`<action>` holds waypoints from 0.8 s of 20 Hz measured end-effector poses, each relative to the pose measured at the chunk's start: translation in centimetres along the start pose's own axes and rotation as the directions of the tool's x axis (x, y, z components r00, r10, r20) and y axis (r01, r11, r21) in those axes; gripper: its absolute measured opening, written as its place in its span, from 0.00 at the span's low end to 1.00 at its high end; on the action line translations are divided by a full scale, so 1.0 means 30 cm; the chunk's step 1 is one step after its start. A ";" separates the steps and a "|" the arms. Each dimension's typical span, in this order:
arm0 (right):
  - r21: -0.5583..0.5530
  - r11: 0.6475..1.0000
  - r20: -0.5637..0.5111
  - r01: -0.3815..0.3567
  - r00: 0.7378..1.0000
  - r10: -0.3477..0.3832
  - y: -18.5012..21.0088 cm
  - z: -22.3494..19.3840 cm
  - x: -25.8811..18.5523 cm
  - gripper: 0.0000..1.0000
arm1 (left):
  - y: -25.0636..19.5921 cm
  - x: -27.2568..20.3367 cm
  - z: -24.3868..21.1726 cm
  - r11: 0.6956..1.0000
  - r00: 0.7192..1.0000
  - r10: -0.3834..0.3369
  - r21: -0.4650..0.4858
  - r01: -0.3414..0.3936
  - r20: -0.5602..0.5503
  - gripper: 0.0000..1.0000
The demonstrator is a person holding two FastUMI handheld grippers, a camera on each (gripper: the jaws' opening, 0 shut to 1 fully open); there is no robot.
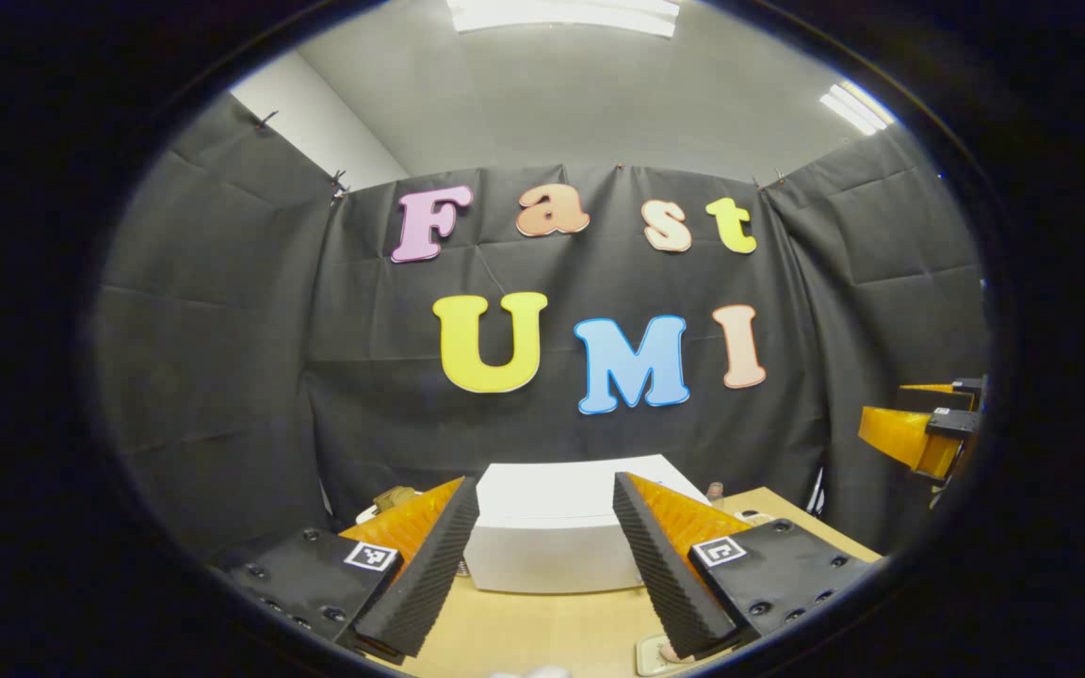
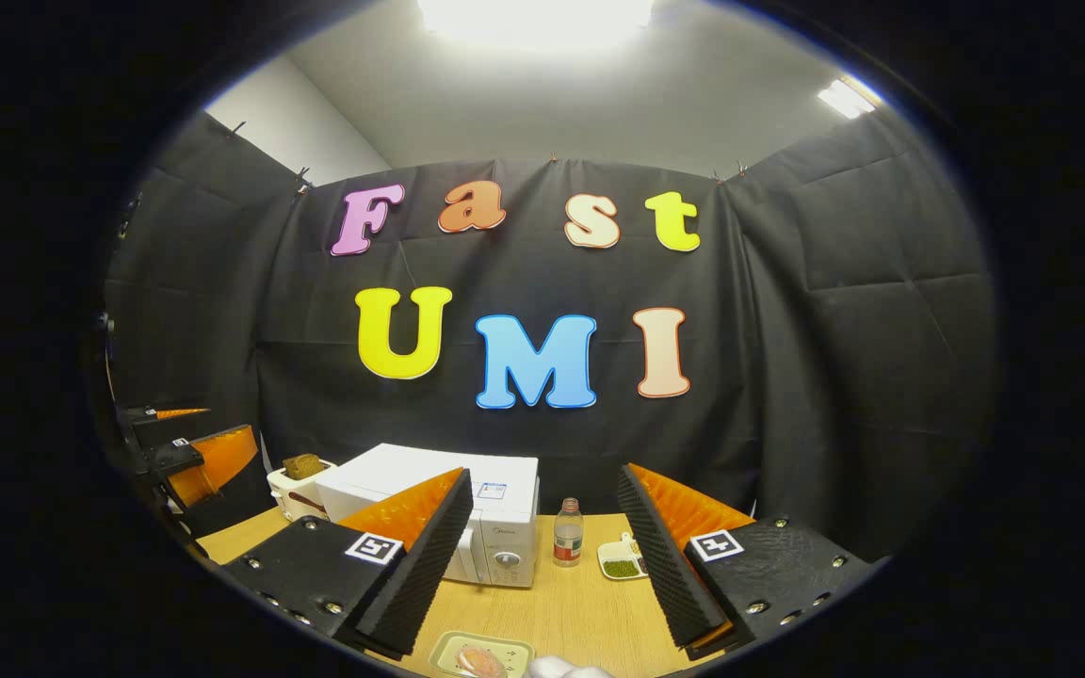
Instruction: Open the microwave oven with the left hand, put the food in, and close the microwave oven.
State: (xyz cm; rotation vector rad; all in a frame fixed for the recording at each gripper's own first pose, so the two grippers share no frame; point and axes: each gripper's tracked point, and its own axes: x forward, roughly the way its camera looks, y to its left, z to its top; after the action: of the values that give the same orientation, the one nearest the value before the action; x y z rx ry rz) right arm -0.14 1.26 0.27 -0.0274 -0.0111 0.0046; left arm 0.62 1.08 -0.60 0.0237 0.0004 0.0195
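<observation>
While closed, microwave (image 1: 552, 537) sits beyond left fingers (image 1: 429, 574).

I face a black cloth wall (image 2: 834, 358) that wraps around three sides of my booth, creased and clipped along its top edge. Above it I see a plain grey ceiling (image 1: 580, 94) with bright strip lights (image 1: 563, 14). A pale wooden table (image 2: 580, 612) stretches out below me toward the cloth.
</observation>
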 end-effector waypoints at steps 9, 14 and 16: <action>0.002 1.000 -0.005 -0.002 1.000 0.002 0.019 -0.005 -0.007 0.95 | 0.016 0.010 -0.013 1.000 1.000 0.000 0.003 0.000 0.001 0.98; 0.010 1.000 -0.010 0.003 1.000 -0.003 -0.005 0.005 -0.015 0.95 | -0.043 0.045 -0.100 0.999 0.999 -0.036 0.013 0.036 0.011 0.98; 0.024 1.000 -0.005 0.019 1.000 -0.018 -0.041 0.021 -0.007 0.95 | -0.106 0.076 -0.199 0.998 0.998 -0.061 0.012 0.061 0.000 1.00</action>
State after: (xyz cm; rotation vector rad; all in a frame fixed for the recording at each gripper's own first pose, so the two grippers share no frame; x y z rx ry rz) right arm -0.34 0.04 0.93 -0.0029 -0.0068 -0.0139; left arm 2.94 -1.91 -6.64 0.0357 0.0008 -0.0414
